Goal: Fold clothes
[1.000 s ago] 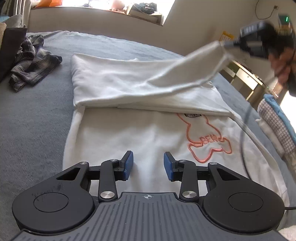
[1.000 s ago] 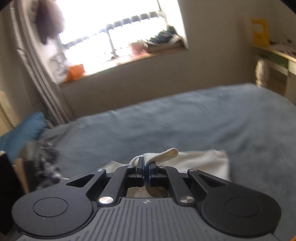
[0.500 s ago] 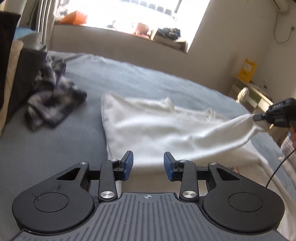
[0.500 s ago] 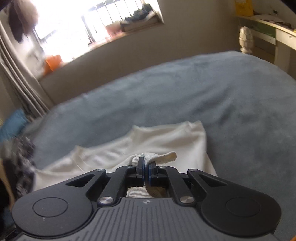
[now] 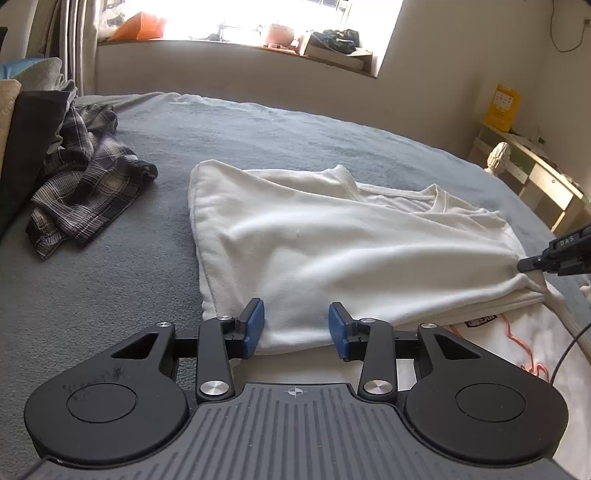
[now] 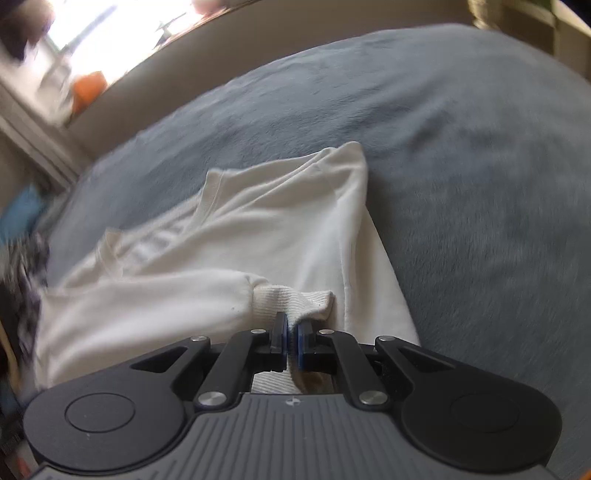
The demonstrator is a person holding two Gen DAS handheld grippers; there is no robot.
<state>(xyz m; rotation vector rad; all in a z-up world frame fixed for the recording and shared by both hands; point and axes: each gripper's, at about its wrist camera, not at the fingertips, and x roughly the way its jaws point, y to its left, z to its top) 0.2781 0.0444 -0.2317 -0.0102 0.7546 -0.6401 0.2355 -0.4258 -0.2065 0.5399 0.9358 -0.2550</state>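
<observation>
We see the white sweatshirt (image 5: 332, 240) spread on the grey bed (image 5: 258, 133), partly folded over itself. Our left gripper (image 5: 296, 326) hovers at its near folded edge, jaws apart and widening, gripping nothing. Our right gripper (image 6: 291, 338) pinches the ribbed cuff (image 6: 295, 301) at the sweatshirt's right edge, jaws just starting to part. A plaid garment (image 5: 85, 177) lies left of the sweatshirt.

Blown-out window (image 5: 280, 18) glare, right-view blur
</observation>
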